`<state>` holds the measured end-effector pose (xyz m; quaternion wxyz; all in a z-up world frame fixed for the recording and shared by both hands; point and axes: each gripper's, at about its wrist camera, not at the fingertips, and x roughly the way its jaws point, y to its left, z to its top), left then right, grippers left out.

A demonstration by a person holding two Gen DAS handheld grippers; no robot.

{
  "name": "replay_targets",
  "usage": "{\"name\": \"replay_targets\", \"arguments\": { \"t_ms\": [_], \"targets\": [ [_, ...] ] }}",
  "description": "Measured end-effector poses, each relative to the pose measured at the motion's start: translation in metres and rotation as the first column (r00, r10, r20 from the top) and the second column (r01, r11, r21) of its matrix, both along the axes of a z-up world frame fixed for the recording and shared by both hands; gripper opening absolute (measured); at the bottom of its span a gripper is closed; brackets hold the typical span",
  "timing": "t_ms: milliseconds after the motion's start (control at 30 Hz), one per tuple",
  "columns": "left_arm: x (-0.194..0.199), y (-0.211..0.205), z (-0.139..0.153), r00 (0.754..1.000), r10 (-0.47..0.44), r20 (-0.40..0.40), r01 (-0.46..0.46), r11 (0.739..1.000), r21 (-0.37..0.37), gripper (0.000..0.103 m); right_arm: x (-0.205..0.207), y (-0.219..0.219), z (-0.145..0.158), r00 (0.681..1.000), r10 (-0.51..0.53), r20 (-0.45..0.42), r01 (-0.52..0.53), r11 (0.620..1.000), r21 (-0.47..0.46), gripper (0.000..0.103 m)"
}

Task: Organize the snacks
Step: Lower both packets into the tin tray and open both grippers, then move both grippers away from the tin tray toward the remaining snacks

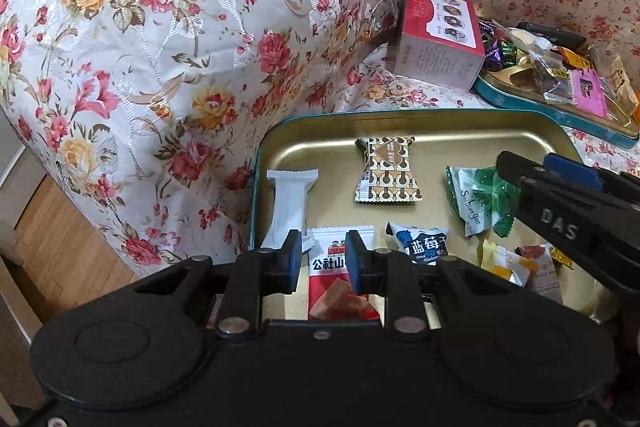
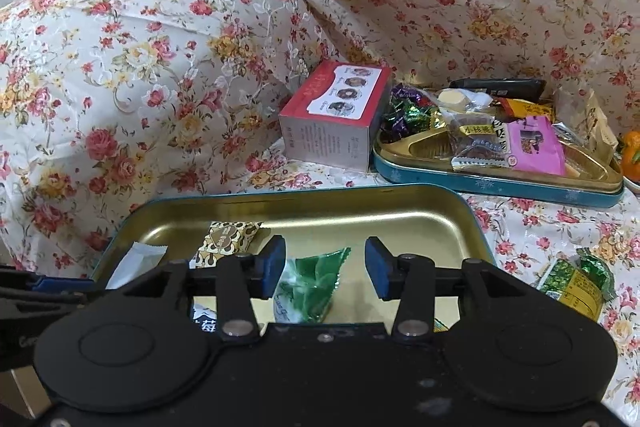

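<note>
the left tongs (image 1: 323,261) hide the red packet's (image 1: 340,279) middle; its lower end is hidden.

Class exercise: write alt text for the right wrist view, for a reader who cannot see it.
The right gripper hovers open over a gold tin tray, a green candy wrapper lying between its blue fingers. Behind, on floral cloth, stand a red box and a second tin piled with snacks.

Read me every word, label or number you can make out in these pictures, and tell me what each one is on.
"DAS": on the right gripper.
"蓝莓" and "Dried": on the blue and white packet.
"公社山": on the red packet, rest hidden.
"Subiaguo", roughly: on the green packet.
Print on the red box, the pink packet and the green and yellow packet: too small or blurred.
</note>
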<state>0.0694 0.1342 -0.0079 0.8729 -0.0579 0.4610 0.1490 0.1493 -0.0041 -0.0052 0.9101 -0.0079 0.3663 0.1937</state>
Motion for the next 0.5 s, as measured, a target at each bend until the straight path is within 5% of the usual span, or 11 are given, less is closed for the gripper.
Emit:
{"name": "replay_targets", "arguments": {
  "t_ms": [500],
  "targets": [
    [-0.01,-0.012,-0.001,1.0,-0.025,-0.001,0.025,0.999,0.039,0.034,-0.07,-0.081,0.026,0.986,-0.146,0.074,0.141,0.988,0.067,0.048]
  ]
}}
